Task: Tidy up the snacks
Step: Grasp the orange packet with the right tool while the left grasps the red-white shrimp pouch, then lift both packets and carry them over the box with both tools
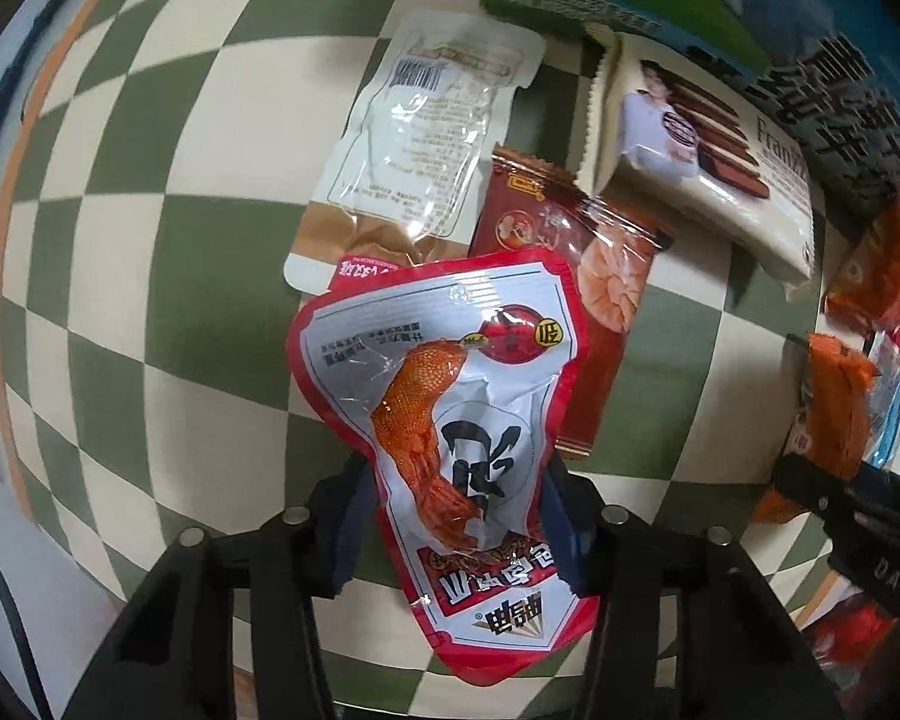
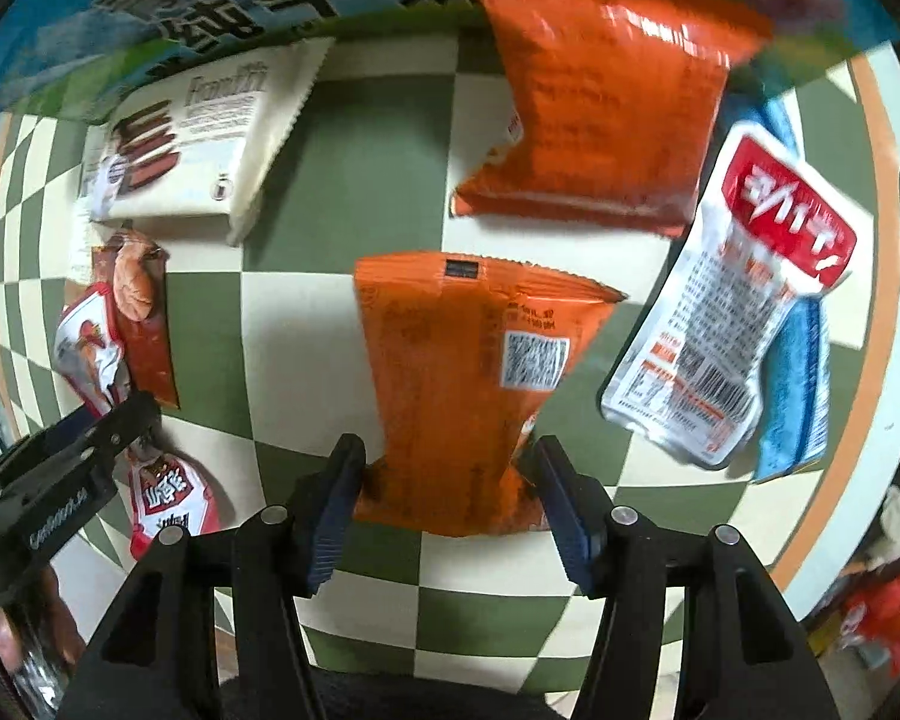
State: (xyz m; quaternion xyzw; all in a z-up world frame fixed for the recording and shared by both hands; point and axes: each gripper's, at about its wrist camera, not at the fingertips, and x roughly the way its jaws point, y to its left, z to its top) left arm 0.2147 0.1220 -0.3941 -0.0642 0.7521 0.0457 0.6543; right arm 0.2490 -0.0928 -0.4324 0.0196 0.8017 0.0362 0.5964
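Left wrist fisheye: looking steeply down, at close range, along two black fingers onto a green-and-cream checkered tablecloth [image 1: 150,252]. Right wrist fisheye: likewise facing down, close above the same cloth [image 2: 354,168]. Sharing between both views: a cream rectangular biscuit packet with brown wafer print [image 1: 708,168] [image 2: 192,144] and a blue-and-green printed carton [image 1: 810,30] [image 2: 222,0]. Each view catching the opposite tool at its edge.

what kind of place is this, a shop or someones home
Most likely a home table, not a shop: a green and cream checkered tablecloth with loose single snack packets, such as an orange packet and a cream wafer pack, beside a milk carton box.
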